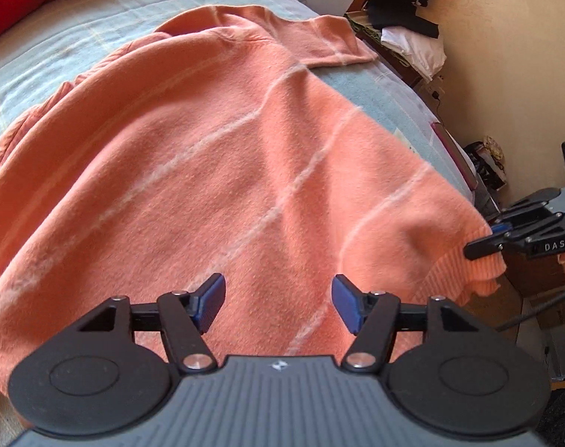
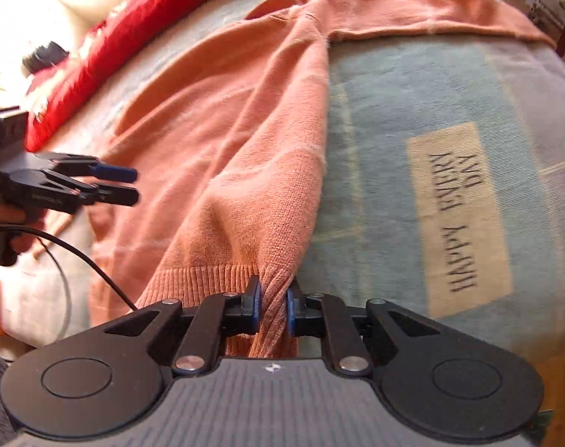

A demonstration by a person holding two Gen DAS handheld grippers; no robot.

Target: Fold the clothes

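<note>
A salmon-orange knit sweater (image 1: 222, 156) with thin pale stripes lies spread on a light blue bed cover (image 1: 40, 59), collar far, ribbed hem near. My left gripper (image 1: 278, 303) hovers open over the hem half, blue pads apart with nothing between them. My right gripper (image 2: 274, 303) is shut on the ribbed hem corner of the sweater (image 2: 226, 171), with the fabric bunched between its pads. In the left wrist view the right gripper (image 1: 479, 247) pinches that hem corner at the right edge. The left gripper (image 2: 127, 184) shows at the left of the right wrist view.
A red blanket (image 2: 133, 26) lies along the far side of the bed. A chair with piled clothes (image 1: 401, 11) stands by the wall, and clutter (image 1: 487, 160) sits beside the bed. A printed label patch (image 2: 457, 219) marks the bed cover. A black cable (image 2: 77, 253) hangs at left.
</note>
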